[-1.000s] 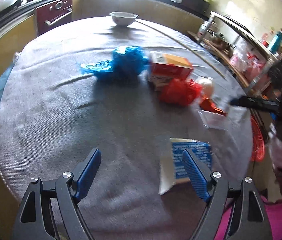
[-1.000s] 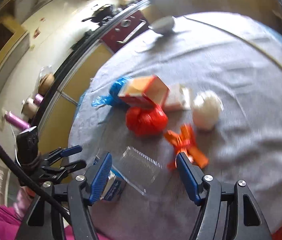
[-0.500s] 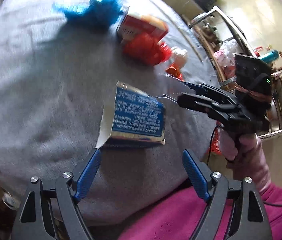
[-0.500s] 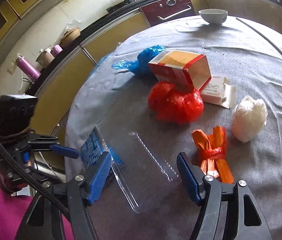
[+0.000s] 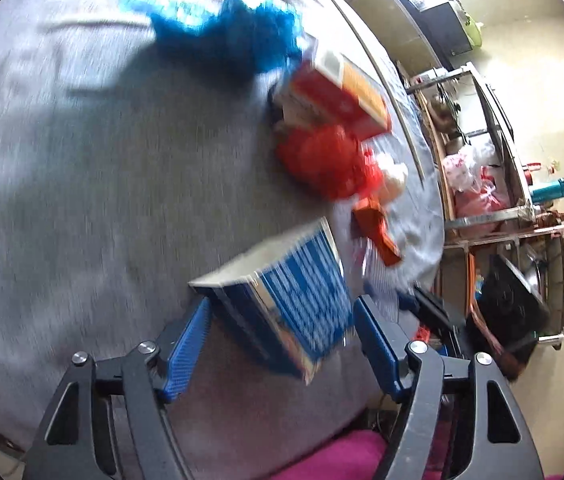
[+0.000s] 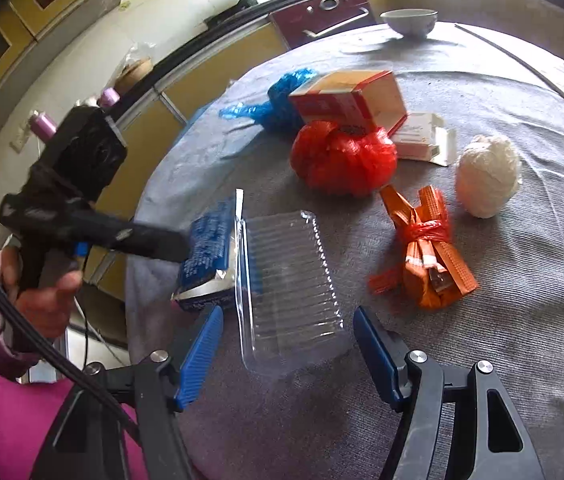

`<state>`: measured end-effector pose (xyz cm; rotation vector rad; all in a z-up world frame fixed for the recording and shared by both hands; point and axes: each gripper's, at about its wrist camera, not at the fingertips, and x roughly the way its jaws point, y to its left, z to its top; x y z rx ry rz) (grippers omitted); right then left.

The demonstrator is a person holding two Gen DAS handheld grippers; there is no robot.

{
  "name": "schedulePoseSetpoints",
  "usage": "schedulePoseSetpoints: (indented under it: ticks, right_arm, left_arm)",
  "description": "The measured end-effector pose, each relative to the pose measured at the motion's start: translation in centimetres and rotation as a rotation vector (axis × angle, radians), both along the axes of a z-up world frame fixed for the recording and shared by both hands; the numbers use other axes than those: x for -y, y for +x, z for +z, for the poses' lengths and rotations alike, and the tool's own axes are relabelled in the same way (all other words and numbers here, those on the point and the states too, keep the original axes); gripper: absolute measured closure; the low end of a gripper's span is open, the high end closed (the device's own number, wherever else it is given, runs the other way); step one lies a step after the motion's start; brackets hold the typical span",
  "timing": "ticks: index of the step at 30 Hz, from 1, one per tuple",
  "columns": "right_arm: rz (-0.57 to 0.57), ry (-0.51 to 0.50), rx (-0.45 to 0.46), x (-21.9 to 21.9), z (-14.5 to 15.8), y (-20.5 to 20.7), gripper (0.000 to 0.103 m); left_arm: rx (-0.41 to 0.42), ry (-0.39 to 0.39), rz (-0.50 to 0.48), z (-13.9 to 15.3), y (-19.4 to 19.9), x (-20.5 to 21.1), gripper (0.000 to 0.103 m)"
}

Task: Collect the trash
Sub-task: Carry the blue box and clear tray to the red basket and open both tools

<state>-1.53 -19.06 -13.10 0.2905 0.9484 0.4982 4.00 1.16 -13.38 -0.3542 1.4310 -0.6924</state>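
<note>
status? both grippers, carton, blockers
Left gripper open, astride blue printed carton, contact unclear. Right gripper open, astride clear ribbed plastic tray. Tray lies against the carton; nothing else blocking.

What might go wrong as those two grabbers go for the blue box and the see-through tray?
The blue carton looks tilted between the left gripper's open fingers, so it might slip. The clear tray touches the carton, so the right gripper closing on it could nudge both.

The table point(image 6: 481, 340) wears rough matt grey cloth; the tray point(image 6: 289, 292) is clear glossy ribbed plastic, the blue box point(image 5: 301, 300) printed card, the red bag point(image 6: 341, 160) shiny crinkled plastic
</note>
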Motion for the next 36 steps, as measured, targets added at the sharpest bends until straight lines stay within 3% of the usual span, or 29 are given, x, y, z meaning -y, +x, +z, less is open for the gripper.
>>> schedulePoseSetpoints:
  ticks: [4, 6, 7, 13, 17, 22, 28, 31, 36]
  right_arm:
    - [-0.075, 0.086, 0.032, 1.6, 0.1, -0.4, 0.032]
    - [-0.091, 0.090, 0.042, 1.8, -0.1, -0.6, 0.047]
    - [-0.083, 0.091, 0.051, 1.8, -0.2, -0.8, 0.049]
    - [-0.152, 0.143, 0.068, 2.9, -0.2, -1.7, 0.052]
    - [-0.237, 0.251, 0.040, 5.3, -1.0, -2.9, 0.052]
    - [-0.315, 0.334, 0.048, 7.9, -1.1, -6.0, 0.052]
    - [-0.404, 0.376, 0.083, 10.4, -0.9, -9.7, 0.052]
    - [-0.452, 0.388, 0.104, 12.0, -0.7, -11.1, 0.052]
    - [-0.552, 0.411, 0.154, 15.4, 0.0, -13.3, 0.052]
  left_arm:
    - [0.012, 0.024, 0.011, 0.4, 1.1, 0.2, 0.030]
    - [0.023, 0.025, -0.003, 0.8, 0.7, 0.3, 0.028]
    - [0.032, 0.034, -0.010, 1.0, 0.1, 0.4, 0.028]
    - [0.047, 0.060, -0.024, 2.3, -1.9, 1.8, 0.023]
    - [0.055, 0.188, -0.018, 1.8, -2.0, 4.0, 0.022]
    - [0.034, 0.283, 0.006, 0.1, -1.8, 6.2, 0.022]
    - [0.129, 0.375, -0.026, 0.2, -2.0, 7.2, 0.027]
    - [0.146, 0.365, -0.038, 0.6, -2.3, 7.3, 0.033]
    - [0.234, 0.332, -0.141, 2.9, -4.3, 9.2, 0.041]
